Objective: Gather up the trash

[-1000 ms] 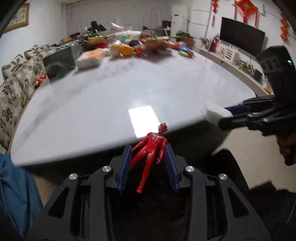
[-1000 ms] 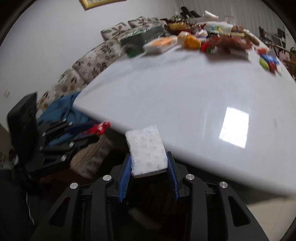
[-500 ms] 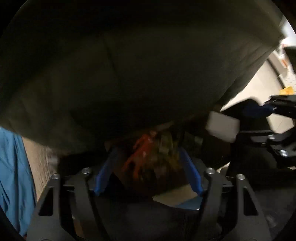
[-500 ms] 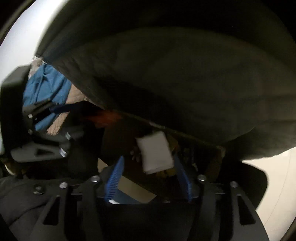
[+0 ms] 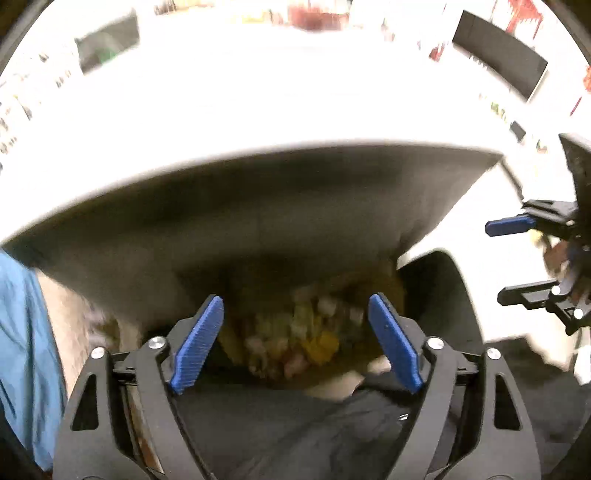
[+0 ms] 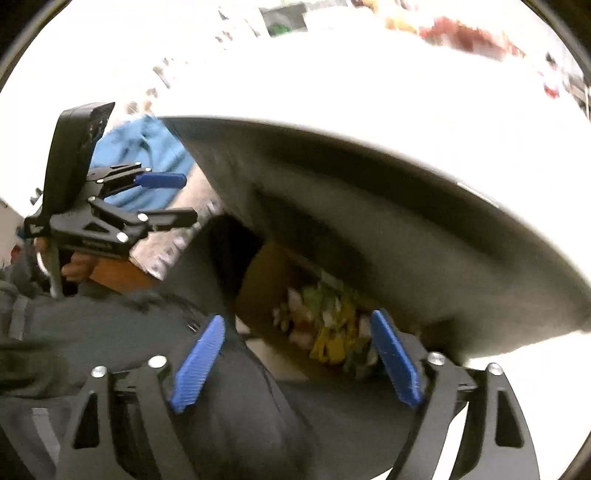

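Observation:
My left gripper (image 5: pixel 295 339) is open and empty, held below the white table's edge (image 5: pixel 258 147). Past its blue fingertips (image 5: pixel 197 347) lies a brown box full of mixed trash (image 5: pixel 295 339), blurred. My right gripper (image 6: pixel 295 354) is also open and empty, over the same trash pile (image 6: pixel 328 325). The red figure and the white sponge are not in either gripper; I cannot pick them out in the pile. The right gripper also shows at the right of the left wrist view (image 5: pixel 517 258), and the left gripper at the left of the right wrist view (image 6: pixel 173 195).
The white table's underside (image 5: pixel 258 221) hangs just above the box. Blue cloth (image 5: pixel 22 350) lies at the left. The person's dark trousers (image 6: pixel 258 424) fill the foreground. A cluttered far end of the table (image 6: pixel 461 33) and a black TV (image 5: pixel 498 62) are blurred.
Both grippers went under the table edge and opened. The red figure has left the left gripper and the white sponge has left the right gripper. The view now tilts back up toward the table.

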### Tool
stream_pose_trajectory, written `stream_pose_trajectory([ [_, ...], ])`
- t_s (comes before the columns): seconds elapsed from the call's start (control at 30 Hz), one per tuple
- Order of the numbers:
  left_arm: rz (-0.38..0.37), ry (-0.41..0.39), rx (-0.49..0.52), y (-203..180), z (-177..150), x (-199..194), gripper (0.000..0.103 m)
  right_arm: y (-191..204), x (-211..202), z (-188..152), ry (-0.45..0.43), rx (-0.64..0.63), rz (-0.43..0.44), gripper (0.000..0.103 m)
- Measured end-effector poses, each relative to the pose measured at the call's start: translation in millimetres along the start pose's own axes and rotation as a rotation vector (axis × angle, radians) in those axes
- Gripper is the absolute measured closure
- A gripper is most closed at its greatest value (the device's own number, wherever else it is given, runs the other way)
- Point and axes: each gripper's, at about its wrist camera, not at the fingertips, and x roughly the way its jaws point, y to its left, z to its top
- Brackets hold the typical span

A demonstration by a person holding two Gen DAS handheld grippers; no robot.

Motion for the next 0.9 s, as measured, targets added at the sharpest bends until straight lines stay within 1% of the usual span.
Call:
stream_pose_trajectory([
  [0.03, 0.004, -0.058, 0.001, 3.6, 11.4, -17.5, 0.016, -0.8, -17.1, 15.5, -0.037, -0.014, -0.001, 0.012],
  [0.07, 0.016, -0.129, 0.003, 7.4, 28.0, -36.5, 0.013, -2.2, -28.9, 27.9, -0.068, -0.022, -0.006, 0.009],
  [0.1, 0.035, -0.182, 0.000, 10.2, 41.4, -49.4, 0.013, -6.6, -47.8, 52.4, -0.128, -0.031, -0.024, 0.005],
  [0.13, 0.064, -0.255, -0.005, 16.5, 63.0, -63.6, 0.013, -9.1, -60.1, 71.7, -0.177, -0.033, -0.049, 0.006],
  [0.2, 0.108, -0.329, -0.025, 24.6, 97.6, -73.6, 0.013, -15.9, -73.6, 103.3, -0.249, -0.036, -0.110, 0.006],
  [0.23, 0.131, -0.374, -0.053, 32.2, 119.7, -76.2, 0.013, -21.4, -80.0, 123.8, -0.306, -0.041, -0.146, 0.006],
  [0.3, 0.163, -0.433, -0.104, 46.7, 155.3, -67.9, 0.013, -31.8, -84.2, 158.1, -0.422, -0.035, -0.222, 0.005],
  [0.33, 0.179, -0.445, -0.122, 51.7, 167.2, -61.3, 0.012, -37.8, -83.5, 174.1, -0.472, -0.025, -0.257, 0.005],
  [0.4, 0.224, -0.457, -0.156, 63.2, 201.0, -36.6, 0.013, -49.2, -69.8, 206.2, -0.571, 0.015, -0.364, 0.005],
  [0.47, 0.275, -0.458, -0.169, 72.2, 224.5, -11.0, 0.012, -59.4, -54.7, 225.9, -0.618, 0.049, -0.428, 0.005],
  [0.5, 0.292, -0.458, -0.169, 76.1, 231.1, -5.4, 0.012, -63.7, -43.7, 238.9, -0.638, 0.061, -0.434, 0.005],
  [0.53, 0.322, -0.458, -0.159, 77.3, 239.8, 9.6, 0.013, -66.0, -32.6, 247.4, -0.648, 0.069, -0.449, 0.005],
  [0.57, 0.339, -0.456, -0.152, 79.8, 244.6, 16.7, 0.012, -70.2, -21.0, 259.0, -0.651, 0.080, -0.485, 0.005],
  [0.6, 0.354, -0.451, -0.144, 82.4, 252.3, 26.5, 0.012, -75.4, -14.3, 266.5, -0.651, 0.081, -0.504, 0.005],
  [0.63, 0.357, -0.451, -0.144, 85.8, 260.7, 33.8, 0.012, -78.1, -6.4, 274.9, -0.653, 0.077, -0.522, 0.005],
  [0.7, 0.350, -0.458, -0.152, 98.1, 266.3, 40.4, 0.013, -87.7, 3.5, 288.0, -0.675, 0.073, -0.555, 0.005],
  [0.8, 0.349, -0.483, -0.182, 108.3, 277.8, 48.0, 0.013, -97.8, 11.3, 304.7, -0.697, 0.086, -0.578, 0.005],
  [0.9, 0.354, -0.499, -0.223, 119.5, 291.3, 53.5, 0.012, -113.2, 13.2, 310.5, -0.722, 0.131, -0.584, 0.005],
])
